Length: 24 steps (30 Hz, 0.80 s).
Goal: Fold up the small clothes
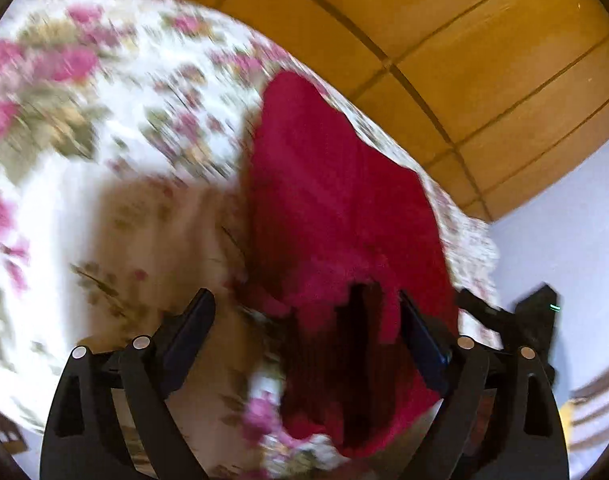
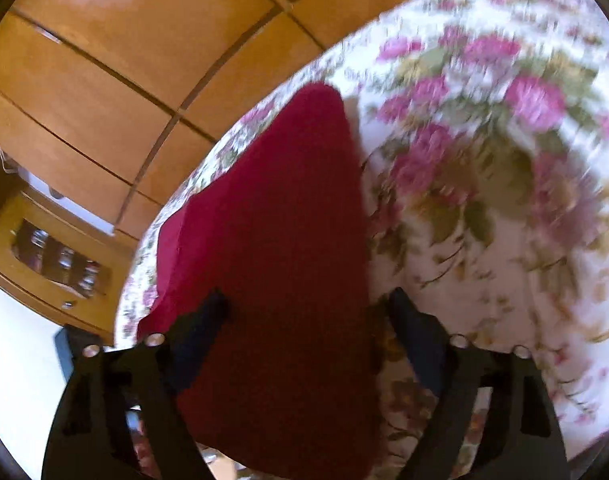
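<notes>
The red garment (image 1: 336,208) lies on the floral bedspread (image 1: 104,128) and runs toward twelve o'clock between my spread jaws. My left gripper (image 1: 304,312) and right gripper (image 2: 304,312) are both released, pinching nothing. Pulling back carelessly could snag the cloth and undo the fold.

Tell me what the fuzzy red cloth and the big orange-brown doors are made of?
The red cloth looks like soft knit or fleece: matte, fuzzy-edged, though blur hides the weave. The orange-brown doors look like varnished wood or laminate: smooth, glossy, reflecting a light.
</notes>
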Tool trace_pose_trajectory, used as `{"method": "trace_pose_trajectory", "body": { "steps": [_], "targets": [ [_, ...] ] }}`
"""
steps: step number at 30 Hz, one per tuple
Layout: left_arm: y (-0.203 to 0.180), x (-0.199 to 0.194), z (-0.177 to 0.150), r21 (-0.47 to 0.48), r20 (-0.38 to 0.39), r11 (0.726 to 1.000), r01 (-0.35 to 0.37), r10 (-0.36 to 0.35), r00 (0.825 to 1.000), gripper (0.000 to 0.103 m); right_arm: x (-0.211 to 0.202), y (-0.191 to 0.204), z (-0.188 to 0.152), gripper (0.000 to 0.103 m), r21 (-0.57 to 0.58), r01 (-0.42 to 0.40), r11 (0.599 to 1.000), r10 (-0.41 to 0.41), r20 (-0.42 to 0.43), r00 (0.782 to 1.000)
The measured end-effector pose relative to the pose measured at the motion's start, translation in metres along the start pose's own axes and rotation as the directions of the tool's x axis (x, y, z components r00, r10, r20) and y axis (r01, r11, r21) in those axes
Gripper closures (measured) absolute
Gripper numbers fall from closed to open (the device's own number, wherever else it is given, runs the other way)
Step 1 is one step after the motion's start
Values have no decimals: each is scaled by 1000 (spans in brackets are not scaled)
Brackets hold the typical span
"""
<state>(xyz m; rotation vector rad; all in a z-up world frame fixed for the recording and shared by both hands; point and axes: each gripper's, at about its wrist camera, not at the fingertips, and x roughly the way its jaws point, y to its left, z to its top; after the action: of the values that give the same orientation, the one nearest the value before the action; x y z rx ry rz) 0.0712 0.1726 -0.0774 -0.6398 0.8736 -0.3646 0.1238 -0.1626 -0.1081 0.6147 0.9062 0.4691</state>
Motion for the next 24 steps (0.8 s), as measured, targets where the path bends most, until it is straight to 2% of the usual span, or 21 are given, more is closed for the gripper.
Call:
{"method": "trace_pose_trajectory", "body": {
  "steps": [3,8,9,10,11,14,16,19,24],
  "targets": [
    [-3,8,-3,29,-21,1000,5,-5,1000,21,8,-4,7,23,15,-28,999,29,-20,999],
    [-12,22,-1,93,-36,996,-13,17,999,22,30,0,26,25,3,-44,999,45,-69,997],
    [-17,24,0,118,-33,992,-36,40,999,27,34,2,28,28,-4,-34,999,34,-71,997],
    [-20,25,0,136,-27,990,-50,54,998,39,37,5,30,34,-16,-22,1000,20,-72,997],
    [-23,25,-1,155,-23,987,-49,53,998,45,37,10,30,38,-29,-12,1000,9,-70,997],
    [-35,23,-5,193,-3,978,-76,78,997,53,29,22,26,51,-93,4,996,-8,-41,999],
    [-40,19,-9,234,16,967,-100,99,995,59,21,26,25,54,-98,-12,995,10,-22,1000],
    [-56,15,-9,283,46,953,-108,99,994,66,10,30,25,57,-123,-16,992,17,7,1000],
    [-87,20,-3,352,57,934,-69,52,997,67,-22,29,28,58,-164,4,986,10,87,996]
  ]
}}
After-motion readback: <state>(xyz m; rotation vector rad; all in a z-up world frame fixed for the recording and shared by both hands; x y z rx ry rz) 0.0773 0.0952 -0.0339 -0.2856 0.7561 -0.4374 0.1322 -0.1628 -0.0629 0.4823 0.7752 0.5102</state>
